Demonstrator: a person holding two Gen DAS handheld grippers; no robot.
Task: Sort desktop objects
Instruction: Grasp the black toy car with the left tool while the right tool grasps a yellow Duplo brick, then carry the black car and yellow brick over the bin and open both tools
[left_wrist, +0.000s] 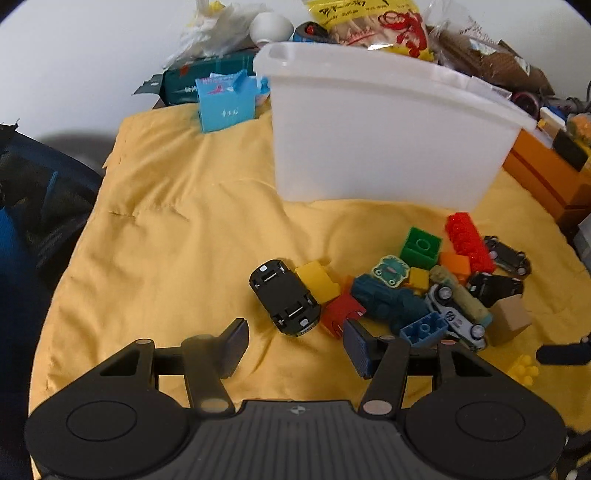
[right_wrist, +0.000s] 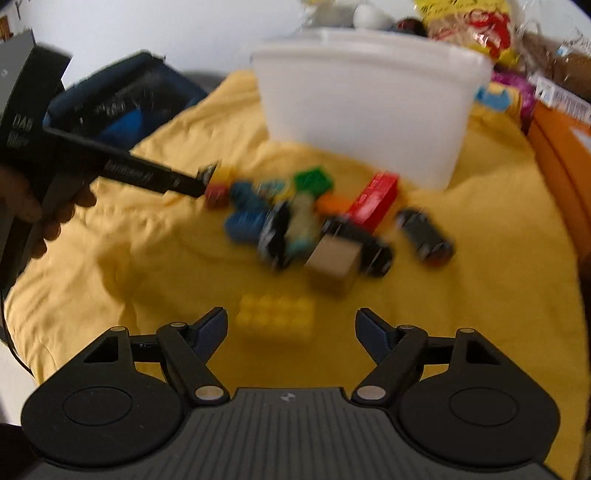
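Yellow cloth (left_wrist: 166, 229) covers the desk, with a white plastic tub (left_wrist: 384, 136) at 12 o'clock and the toy pile (left_wrist: 417, 288) at 3 o'clock of the left view. Printing on the blue carton (left_wrist: 226, 105) and snack bag (left_wrist: 365, 22) is too blurred to read. The left hand-held gripper (left_wrist: 293, 341) is open, empty, just below an overturned black toy car (left_wrist: 284, 297). The right hand-held gripper (right_wrist: 290, 328) is open, with a yellow brick (right_wrist: 275, 317) between its jaws, untouched.

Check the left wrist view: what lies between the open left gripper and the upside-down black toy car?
Only bare yellow cloth. In the left wrist view the left gripper is open with nothing between its pads, and the black toy car lies just ahead, untouched.
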